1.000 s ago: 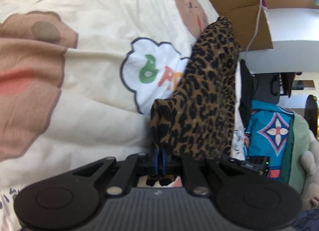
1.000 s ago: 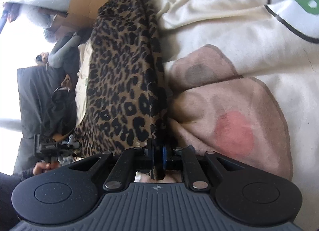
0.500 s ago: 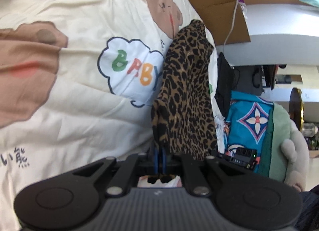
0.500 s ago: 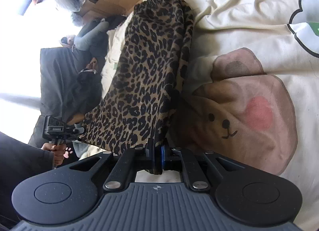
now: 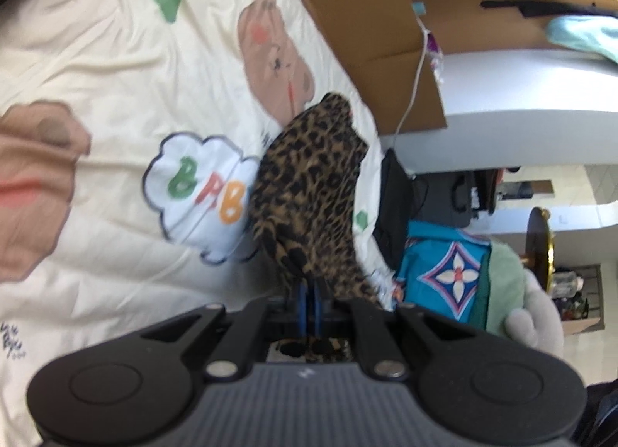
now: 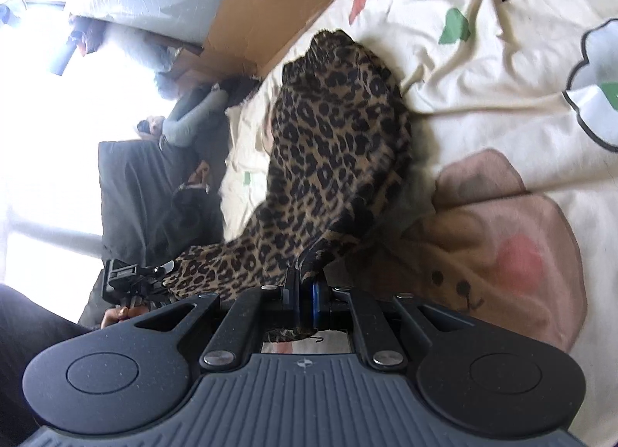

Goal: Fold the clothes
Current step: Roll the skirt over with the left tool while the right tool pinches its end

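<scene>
The left hand-held gripper (image 5: 309, 294) is clamped narrow on one edge of the soft leopard-print garment in brown and black (image 5: 309, 192), and the right hand-held gripper (image 6: 307, 292) is pinched tight on another edge of it (image 6: 340, 161). A second ago the cloth lay lower and closer against the cream bed cover printed with cartoon bears and a lettered cloud (image 5: 116, 72); both grippers have since risen together, and more of the bed shows beyond the cloth in both wrist views. The garment now hangs stretched from the two grips, while its far end still touches the cover near the brown cardboard box (image 5: 359, 2) at the bed's edge.

That lift seems to be the opening of a fold: with the near edge raised and held at two points, the cloth is likely ready to be carried forward and laid over its far part. The slack between the two grips sags in the right wrist view, so the edge may need pulling taut first.
</scene>
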The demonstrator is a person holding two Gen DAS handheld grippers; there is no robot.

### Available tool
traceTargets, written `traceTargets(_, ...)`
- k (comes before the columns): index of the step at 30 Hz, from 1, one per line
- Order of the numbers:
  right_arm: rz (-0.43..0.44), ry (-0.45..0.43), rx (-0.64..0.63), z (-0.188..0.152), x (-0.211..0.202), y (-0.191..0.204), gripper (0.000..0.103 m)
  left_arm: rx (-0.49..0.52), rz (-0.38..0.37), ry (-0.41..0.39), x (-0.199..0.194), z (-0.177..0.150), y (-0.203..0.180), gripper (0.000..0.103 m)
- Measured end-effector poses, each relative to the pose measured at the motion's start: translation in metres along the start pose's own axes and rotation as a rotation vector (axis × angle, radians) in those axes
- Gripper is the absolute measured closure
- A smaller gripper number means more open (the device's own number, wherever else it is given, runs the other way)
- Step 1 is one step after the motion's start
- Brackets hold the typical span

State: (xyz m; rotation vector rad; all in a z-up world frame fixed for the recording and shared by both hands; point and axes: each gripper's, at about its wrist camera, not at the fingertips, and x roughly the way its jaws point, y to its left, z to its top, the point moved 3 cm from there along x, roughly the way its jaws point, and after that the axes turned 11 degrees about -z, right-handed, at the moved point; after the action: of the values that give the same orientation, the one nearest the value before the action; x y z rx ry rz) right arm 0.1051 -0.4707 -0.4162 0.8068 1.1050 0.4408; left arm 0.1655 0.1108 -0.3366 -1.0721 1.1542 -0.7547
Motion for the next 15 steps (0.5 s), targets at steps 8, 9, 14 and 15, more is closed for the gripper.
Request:
traceTargets(8, 0.044, -0.091, 0.007, 0.026, -0.007, 0.009, 0.099, 0.013, -0.063, -0.084, -0.005, 0.026, -0.013, 0.099)
traceTargets(9, 0.049, -0.103, 0.012, 0.030, -0.007, 0.010, 0.099, 0.014, -0.070, -0.098, -0.006, 0.029, -0.014, 0.099)
traceTargets(14, 0.056, -0.154, 0.025, 0.046, -0.003, 0.011, 0.099, -0.003, -0.123, -0.184, -0.011, 0.048, -0.017, 0.103)
traceTargets(15, 0.057, -0.160, 0.024, 0.049, -0.001, 0.012, 0.099, -0.001, -0.132, -0.198, -0.013, 0.052, -0.018, 0.103)
